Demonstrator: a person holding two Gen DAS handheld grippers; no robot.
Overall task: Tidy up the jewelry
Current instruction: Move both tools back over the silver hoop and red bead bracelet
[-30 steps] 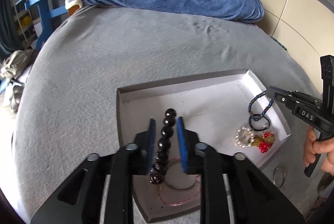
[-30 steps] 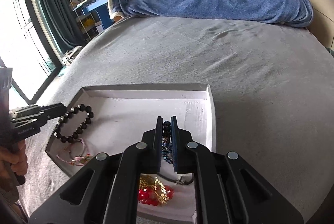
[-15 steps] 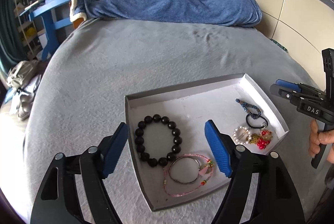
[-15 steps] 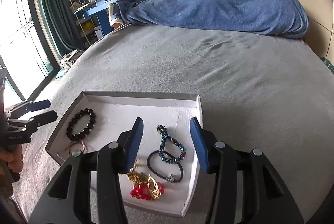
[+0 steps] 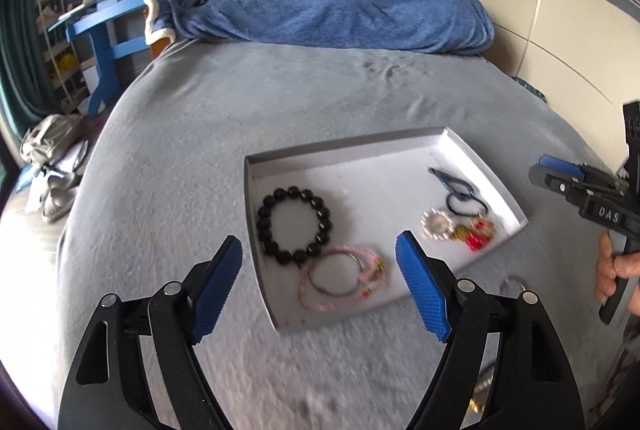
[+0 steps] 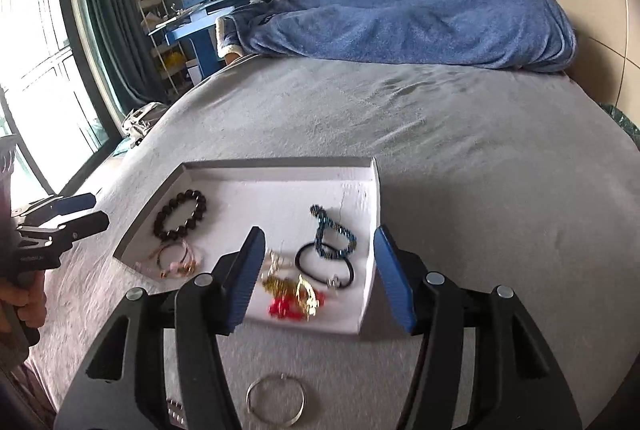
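A shallow white tray (image 5: 352,153) (image 6: 280,162) lies on the grey bed. In it lie a black bead bracelet (image 5: 294,226) (image 6: 180,216), a pink cord bracelet with a ring (image 5: 344,280) (image 6: 174,260), a blue beaded strand (image 5: 452,181) (image 6: 332,230), a black hair tie (image 6: 324,264), a pearl ring (image 5: 437,224) and red-and-gold pieces (image 5: 476,236) (image 6: 294,296). My left gripper (image 5: 318,286) is open and empty, above the tray's near left corner. My right gripper (image 6: 316,276) is open and empty, above the tray's near right side. A silver bangle (image 6: 275,398) (image 5: 512,284) lies on the bed outside the tray.
A blue blanket (image 5: 328,9) is heaped at the far end of the bed. A blue desk with books (image 6: 212,17) stands beyond the bed, with a window and curtain (image 6: 60,69) on the left. A small gold-toned piece (image 5: 482,388) lies near the bed's front edge.
Both grippers opened, letting the black bead bracelet and the blue beaded strand drop into the tray. Both have since drawn back toward the near edge of the bed.
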